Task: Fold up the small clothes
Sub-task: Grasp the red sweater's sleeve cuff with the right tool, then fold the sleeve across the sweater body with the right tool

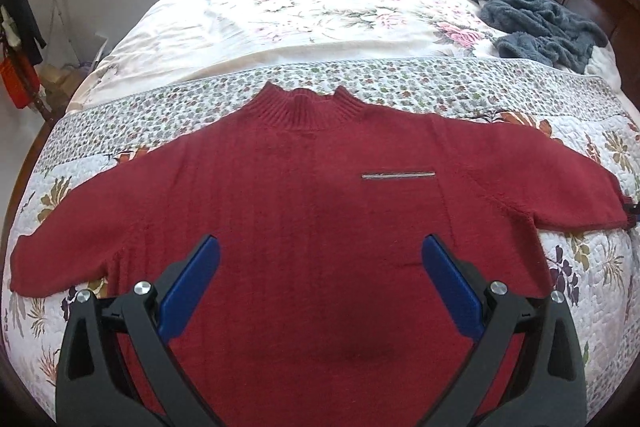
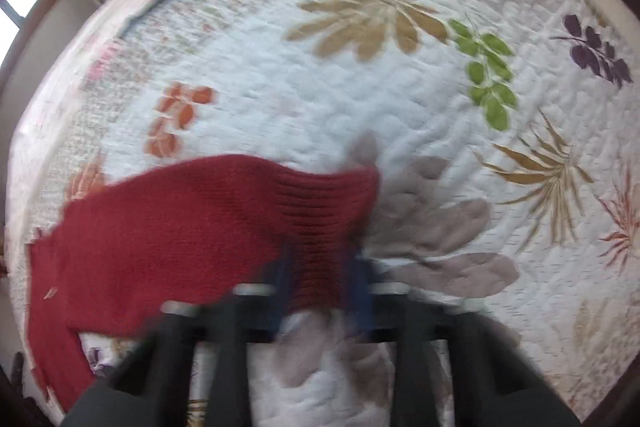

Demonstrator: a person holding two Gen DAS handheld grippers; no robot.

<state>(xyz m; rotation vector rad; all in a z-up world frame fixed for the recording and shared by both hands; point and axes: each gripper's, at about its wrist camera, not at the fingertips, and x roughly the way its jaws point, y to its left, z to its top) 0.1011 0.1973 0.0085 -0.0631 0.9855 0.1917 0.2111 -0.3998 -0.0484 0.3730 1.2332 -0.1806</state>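
I have the red sweater [image 1: 304, 211] spread face up on the quilt [image 1: 592, 291], collar away from me, both sleeves stretched out to the sides; my left gripper [image 1: 320, 291] hangs above the lower body with its blue fingers [image 1: 192, 287] spread wide and nothing between them; my right gripper [image 2: 320, 283] is pinching the ribbed cuff [image 2: 324, 223] of the right sleeve, the knit bunched between the fingers, though that view is smeared with motion so I judge the grip rather than see it cleanly.

The risks as I read them: the pinch sits near the very edge of the cuff, so a quick pull across the chest could let it slip out and drop the sleeve halfway; loose knit stretches, so dragging rather than lifting would likely skew the body and ruck the shoulder; with the left gripper off the cloth nothing anchors the sweater, and the whole thing may slide on the quilt; the grey garment [image 1: 540, 23] lies well apart and should not interfere.
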